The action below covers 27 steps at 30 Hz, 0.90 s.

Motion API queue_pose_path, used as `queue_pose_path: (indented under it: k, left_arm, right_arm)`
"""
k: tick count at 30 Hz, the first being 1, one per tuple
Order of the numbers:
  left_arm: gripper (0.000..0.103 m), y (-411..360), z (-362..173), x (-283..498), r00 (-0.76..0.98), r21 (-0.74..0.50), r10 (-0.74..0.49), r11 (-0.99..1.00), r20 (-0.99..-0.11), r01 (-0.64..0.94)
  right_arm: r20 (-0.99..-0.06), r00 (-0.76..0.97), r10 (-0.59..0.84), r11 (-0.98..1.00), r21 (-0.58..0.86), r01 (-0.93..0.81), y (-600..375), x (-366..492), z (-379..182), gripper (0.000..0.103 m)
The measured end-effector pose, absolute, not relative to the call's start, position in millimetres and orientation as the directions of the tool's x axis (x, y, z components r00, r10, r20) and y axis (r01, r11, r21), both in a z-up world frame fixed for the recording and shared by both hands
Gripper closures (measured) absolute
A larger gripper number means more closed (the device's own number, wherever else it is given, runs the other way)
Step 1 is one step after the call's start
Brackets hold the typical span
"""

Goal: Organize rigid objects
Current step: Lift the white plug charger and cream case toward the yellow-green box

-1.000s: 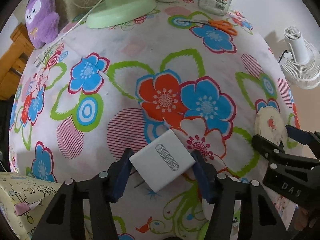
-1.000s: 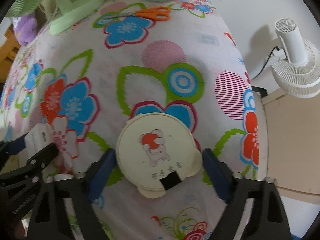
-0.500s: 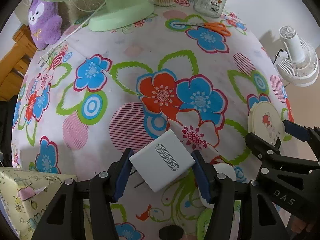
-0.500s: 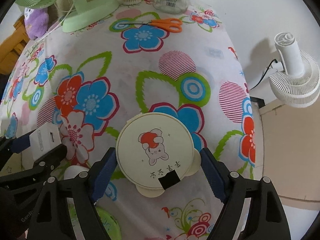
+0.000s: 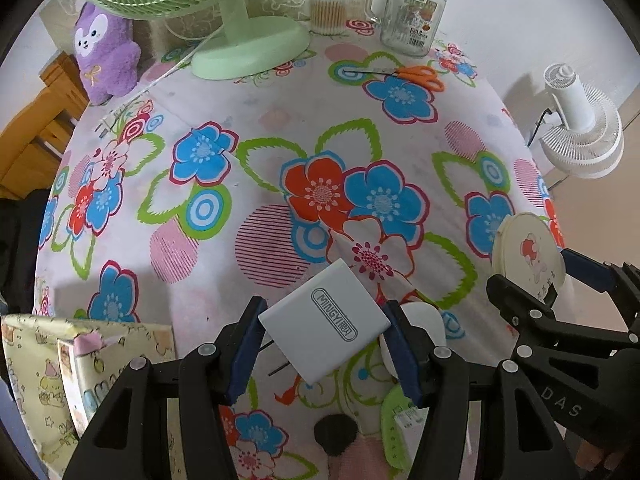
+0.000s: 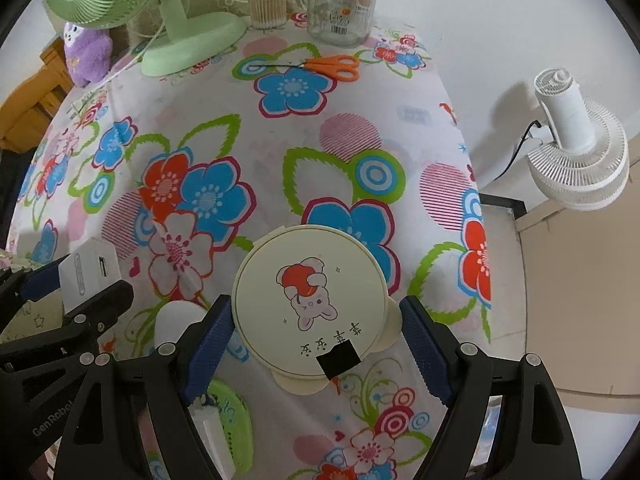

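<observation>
My left gripper (image 5: 324,344) is shut on a white charger block (image 5: 325,326) with metal prongs, held above the flowered tablecloth (image 5: 280,128). My right gripper (image 6: 316,344) is shut on a round cream box (image 6: 310,298) with a rabbit print, also lifted off the table. Each gripper shows in the other's view: the charger (image 6: 90,272) at the left in the right wrist view, the cream box (image 5: 528,256) at the right in the left wrist view. Both point steeply down.
At the far edge stand a green fan (image 5: 248,44), a glass jar (image 5: 412,16), a cotton swab tub (image 5: 328,10) and orange scissors (image 5: 416,76). A purple plush (image 5: 106,52) sits far left. A patterned box (image 5: 80,380), a white object (image 6: 176,320) and a green item (image 6: 228,420) lie below. A white fan (image 6: 576,160) stands beyond the table.
Both grippers have risen with their objects still gripped; more of the table and the far items have come into view, and things near the front edge now show below.
</observation>
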<state>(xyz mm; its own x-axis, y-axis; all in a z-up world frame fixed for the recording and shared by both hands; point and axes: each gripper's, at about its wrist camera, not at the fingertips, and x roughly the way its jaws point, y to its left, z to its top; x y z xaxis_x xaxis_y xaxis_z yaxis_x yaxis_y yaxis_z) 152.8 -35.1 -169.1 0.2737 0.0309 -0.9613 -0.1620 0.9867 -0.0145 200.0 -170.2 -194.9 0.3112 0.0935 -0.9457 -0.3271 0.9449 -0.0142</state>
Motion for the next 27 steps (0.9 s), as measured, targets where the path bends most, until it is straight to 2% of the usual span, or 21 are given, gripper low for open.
queue_pose_path:
  k: [27]
  left_arm:
    - [0.042, -44, -97, 105, 0.361, -0.007, 0.055, 0.986, -0.931, -0.168]
  right_arm:
    - [-0.916, 0.379, 0.130, 0.947, 0.002, -0.320, -181, 146, -132, 0.019]
